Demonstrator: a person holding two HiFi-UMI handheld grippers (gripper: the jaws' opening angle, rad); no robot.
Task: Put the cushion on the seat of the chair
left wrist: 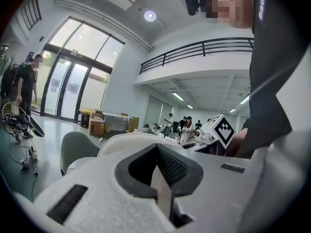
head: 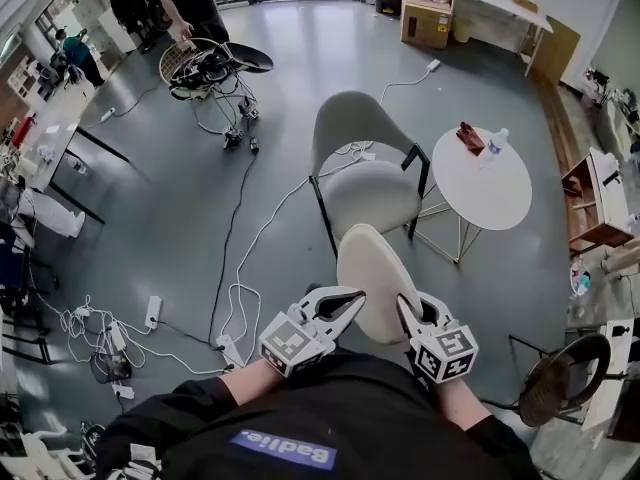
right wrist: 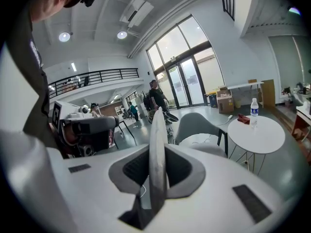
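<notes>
The off-white oval cushion point(head: 374, 273) hangs in the air just in front of the grey chair point(head: 355, 128), whose seat point(head: 372, 196) is bare. My left gripper point(head: 350, 301) is shut on the cushion's near left edge. My right gripper point(head: 403, 306) is shut on its near right edge. In the left gripper view the cushion point(left wrist: 130, 141) bulges beyond the jaws, with its thin rim pinched between them at the left gripper point(left wrist: 159, 178). Seen edge-on in the right gripper view, the cushion point(right wrist: 158, 130) stands between the pads of the right gripper point(right wrist: 156, 178), with the chair point(right wrist: 197, 127) beyond it.
A round white table point(head: 500, 193) with a bottle point(head: 496, 141) and a red item stands right of the chair. Cables point(head: 240, 298) trail over the floor at the left. A dark chair point(head: 560, 373) is at the lower right. People stand far back left.
</notes>
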